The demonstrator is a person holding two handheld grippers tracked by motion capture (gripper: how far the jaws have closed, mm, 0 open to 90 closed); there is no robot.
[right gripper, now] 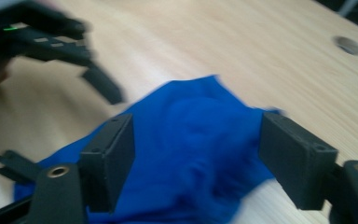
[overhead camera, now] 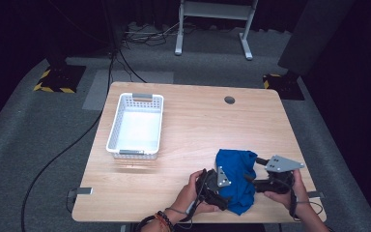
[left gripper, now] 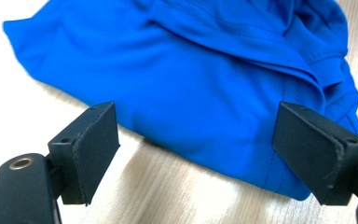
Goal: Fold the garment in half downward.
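At the near edge of the tabletop [overhead camera: 188, 125], the person's two hands each held a gripper, one on either side of a crumpled blue garment [overhead camera: 236, 176]. The left gripper [overhead camera: 217, 186] sat at the garment's left edge. In the left gripper view its fingers [left gripper: 95, 149] stood spread wide, the blue garment [left gripper: 205, 84] lying on the wood ahead of and between them, with no pad pressing on it. The right gripper [overhead camera: 263, 181] was at the garment's right edge, its grey three-cornered plate [overhead camera: 283, 164] uppermost. In the right gripper view its fingers [right gripper: 114, 161] were likewise spread, the garment [right gripper: 196, 154] bunched between them but not pinched; that picture was blurred. The left gripper [right gripper: 98, 79] showed farther off in the same view.

The garment lay in the near right part of the tabletop, well apart from a white perforated basket [overhead camera: 136, 126] standing left of centre. Farther back, a round cable hole [overhead camera: 229, 100] sat near the far edge. Beyond the tabletop, cables [overhead camera: 145, 36] and a white metal stand [overhead camera: 215, 24] occupied the grey floor [overhead camera: 43, 125].
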